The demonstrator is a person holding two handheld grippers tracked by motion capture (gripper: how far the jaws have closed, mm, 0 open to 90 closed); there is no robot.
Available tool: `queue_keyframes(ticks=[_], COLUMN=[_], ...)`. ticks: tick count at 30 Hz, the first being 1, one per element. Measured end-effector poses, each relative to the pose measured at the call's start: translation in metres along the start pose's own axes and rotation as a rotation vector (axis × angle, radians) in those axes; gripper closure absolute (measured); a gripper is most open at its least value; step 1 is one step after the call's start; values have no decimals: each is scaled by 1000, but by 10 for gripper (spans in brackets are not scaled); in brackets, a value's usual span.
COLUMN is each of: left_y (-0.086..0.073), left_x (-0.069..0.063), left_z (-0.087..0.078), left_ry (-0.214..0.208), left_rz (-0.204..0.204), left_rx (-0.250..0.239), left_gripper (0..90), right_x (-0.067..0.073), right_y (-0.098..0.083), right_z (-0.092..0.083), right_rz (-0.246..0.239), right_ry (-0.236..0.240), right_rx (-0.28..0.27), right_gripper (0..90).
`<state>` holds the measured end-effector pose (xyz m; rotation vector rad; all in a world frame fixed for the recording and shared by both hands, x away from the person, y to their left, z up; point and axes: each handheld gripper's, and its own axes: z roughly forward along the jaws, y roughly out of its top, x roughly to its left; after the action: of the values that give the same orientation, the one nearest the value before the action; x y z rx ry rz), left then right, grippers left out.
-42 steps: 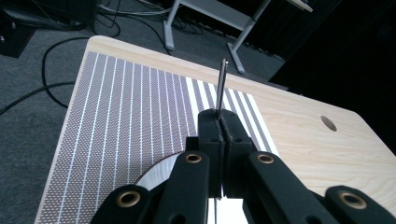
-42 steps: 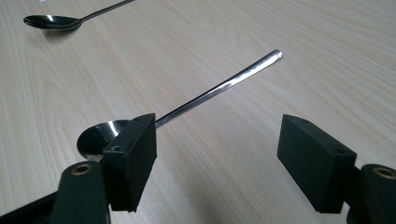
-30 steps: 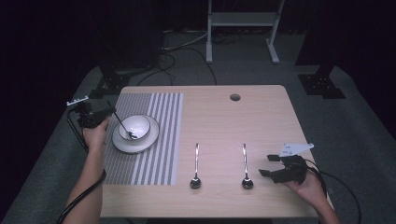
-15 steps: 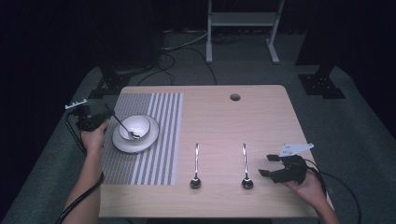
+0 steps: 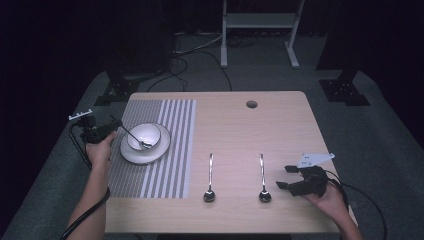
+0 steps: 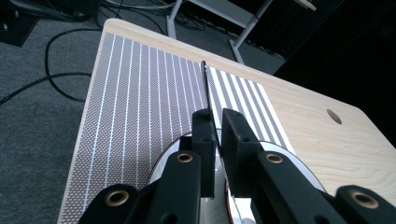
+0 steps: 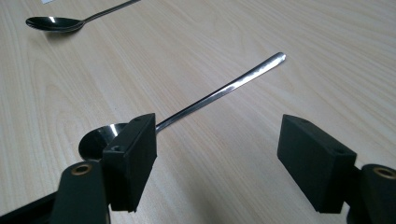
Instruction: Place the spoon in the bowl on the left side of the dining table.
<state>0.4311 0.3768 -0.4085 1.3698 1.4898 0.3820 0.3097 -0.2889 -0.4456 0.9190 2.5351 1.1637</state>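
Note:
A white bowl (image 5: 145, 135) sits on a white plate (image 5: 131, 155) on the striped placemat (image 5: 160, 170). A spoon (image 5: 136, 138) rests with its head in the bowl. My left gripper (image 5: 117, 125) is shut on its handle from the left. In the left gripper view the jaws (image 6: 215, 119) pinch the thin handle (image 6: 205, 86), which sticks up past them. Two more spoons (image 5: 210, 176) (image 5: 262, 176) lie side by side on the bare wood. My right gripper (image 5: 285, 177) is open just right of the right-hand spoon (image 7: 219, 93); its bowl lies by the left jaw.
The placemat (image 6: 140, 93) covers the table's left third. A round cable hole (image 5: 251, 104) sits near the far edge. The other spoon (image 7: 56, 23) lies farther off in the right gripper view. Cables and a metal stand (image 5: 255, 30) occupy the floor beyond the table.
My left gripper has drifted slightly toward the near side, and the spoon handle it holds has tilted lower. The right gripper has stayed put.

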Motion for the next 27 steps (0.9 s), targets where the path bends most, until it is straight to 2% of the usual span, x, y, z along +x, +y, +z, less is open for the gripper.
queue_keyframes(ticks=[16,19,24,27], left_y=[-9,-12,-17,-17], left_x=[3,4,4,4], left_z=[2,1,-1,-4], left_ry=[-12,-31,-29,-30], left_rz=[3,-26,-33,-14], left_rx=[35,19,20,35], left_gripper=[771,741,669,627], right_x=[0,0,0,0], right_y=[1,1,1,1], right_z=[2,2,0,-1], right_rz=[-5,-5,-4,-3], right_ry=[4,4,2,0], right_rx=[5,5,-1,-2], right_gripper=[272,272,272,270])
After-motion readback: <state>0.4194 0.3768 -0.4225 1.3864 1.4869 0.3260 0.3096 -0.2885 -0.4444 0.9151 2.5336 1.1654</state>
